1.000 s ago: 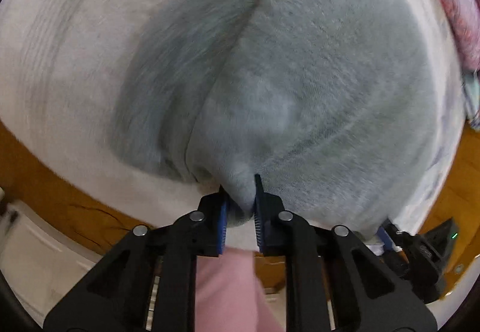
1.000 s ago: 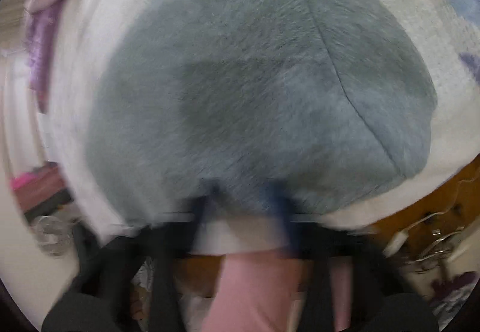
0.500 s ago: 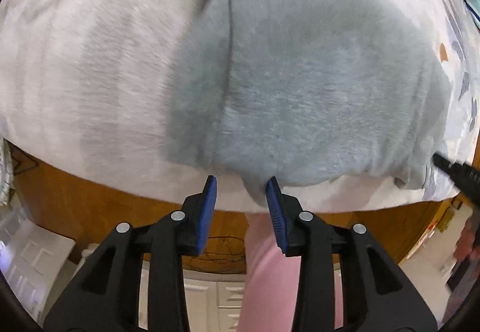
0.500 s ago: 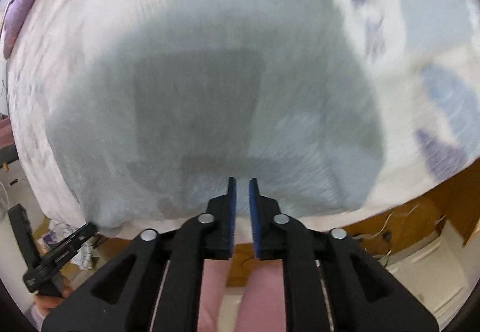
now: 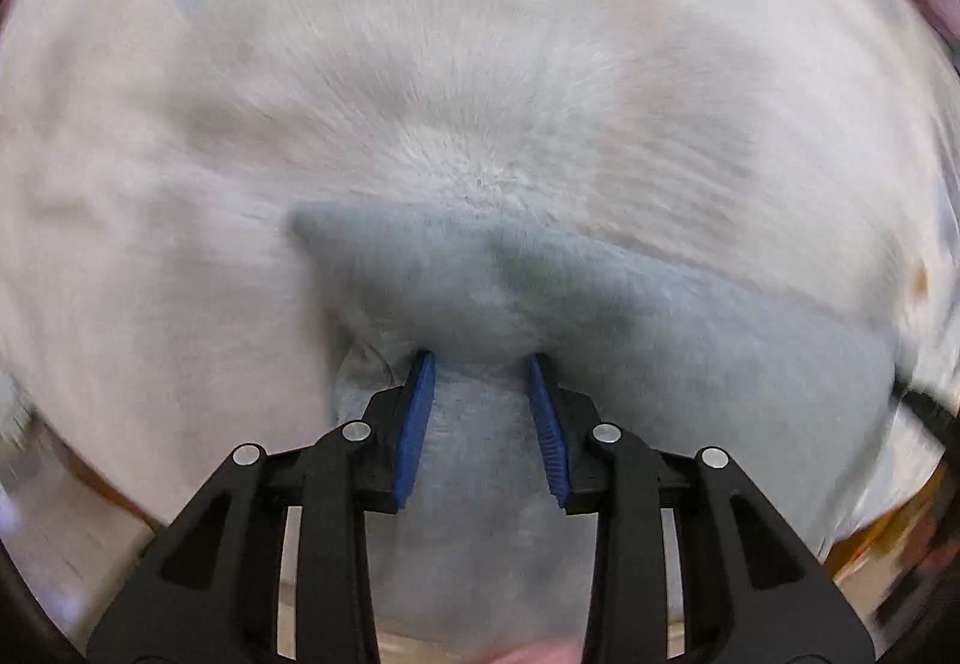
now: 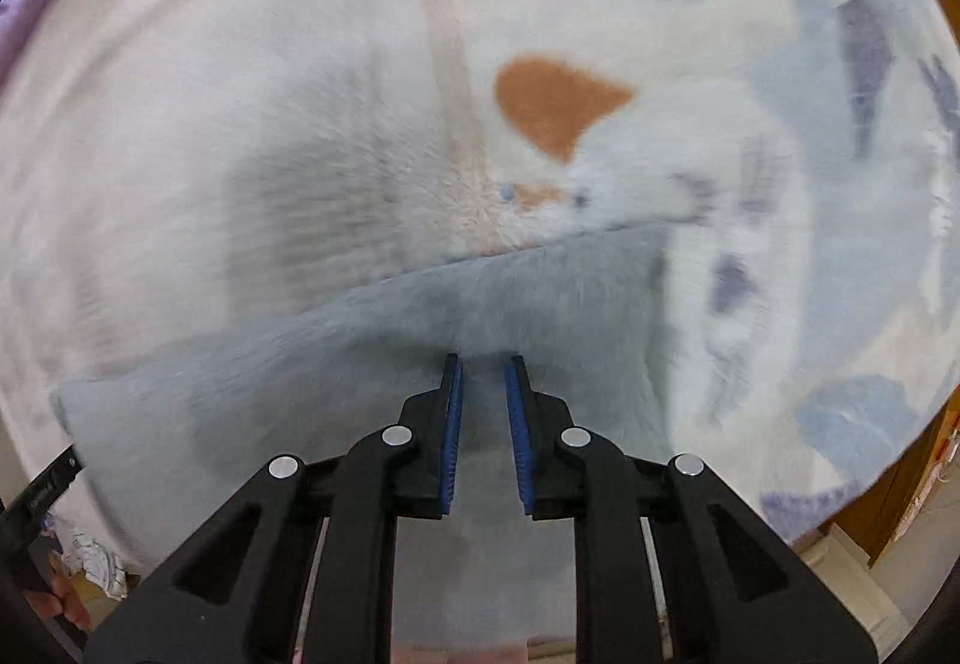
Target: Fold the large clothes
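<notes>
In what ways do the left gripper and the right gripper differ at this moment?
The left gripper has its jaws set wider than the right gripper. The left one stands over a corner of the grey garment; the right one over a straight edge. Both have just been opening, with grey cloth showing between blue pads.

No readable text (frames too blurred).
</notes>
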### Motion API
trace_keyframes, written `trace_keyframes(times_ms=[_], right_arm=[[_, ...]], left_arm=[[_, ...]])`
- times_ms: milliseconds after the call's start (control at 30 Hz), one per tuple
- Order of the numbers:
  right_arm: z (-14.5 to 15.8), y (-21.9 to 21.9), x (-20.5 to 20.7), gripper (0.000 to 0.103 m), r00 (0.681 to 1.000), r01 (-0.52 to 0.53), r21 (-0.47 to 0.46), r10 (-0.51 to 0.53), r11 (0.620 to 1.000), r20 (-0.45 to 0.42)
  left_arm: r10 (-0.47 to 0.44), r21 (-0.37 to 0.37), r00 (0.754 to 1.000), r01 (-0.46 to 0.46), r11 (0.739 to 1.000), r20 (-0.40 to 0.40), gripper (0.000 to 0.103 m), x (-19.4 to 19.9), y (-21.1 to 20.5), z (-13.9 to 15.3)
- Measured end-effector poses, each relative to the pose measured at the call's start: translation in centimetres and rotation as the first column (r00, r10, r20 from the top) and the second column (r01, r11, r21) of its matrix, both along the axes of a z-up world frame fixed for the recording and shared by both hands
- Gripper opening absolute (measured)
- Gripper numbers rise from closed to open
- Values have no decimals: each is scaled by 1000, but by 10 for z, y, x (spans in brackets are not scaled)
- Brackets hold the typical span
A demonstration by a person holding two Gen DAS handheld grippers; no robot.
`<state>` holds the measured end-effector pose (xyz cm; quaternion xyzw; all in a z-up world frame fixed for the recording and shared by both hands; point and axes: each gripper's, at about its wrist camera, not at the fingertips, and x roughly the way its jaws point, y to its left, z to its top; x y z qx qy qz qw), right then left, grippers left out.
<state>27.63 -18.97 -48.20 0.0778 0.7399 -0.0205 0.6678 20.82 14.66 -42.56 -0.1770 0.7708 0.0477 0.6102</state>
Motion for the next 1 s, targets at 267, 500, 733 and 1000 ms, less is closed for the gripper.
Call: trace_keyframes(times_ms=[267,500,733,1000], right_arm=[[31,33,-18,14,995,-58,-37,60,998,75],[96,98,-55,14,935,-190,123,141,974,324],[32,127,-39,14,949,-196,219,128,956,289],[32,96,-40,0,926,-308,221,238,926,293]], left_arm=[[-13,-19,998,14,1000,54,33,-10,4,42],[-27,-46,963,41,998,268,18,-8,-23,98],[-139,-22,915,159,987,379,7,-23,-93,65],[-269,27,859,286,958,437,4,-28,-78,74]])
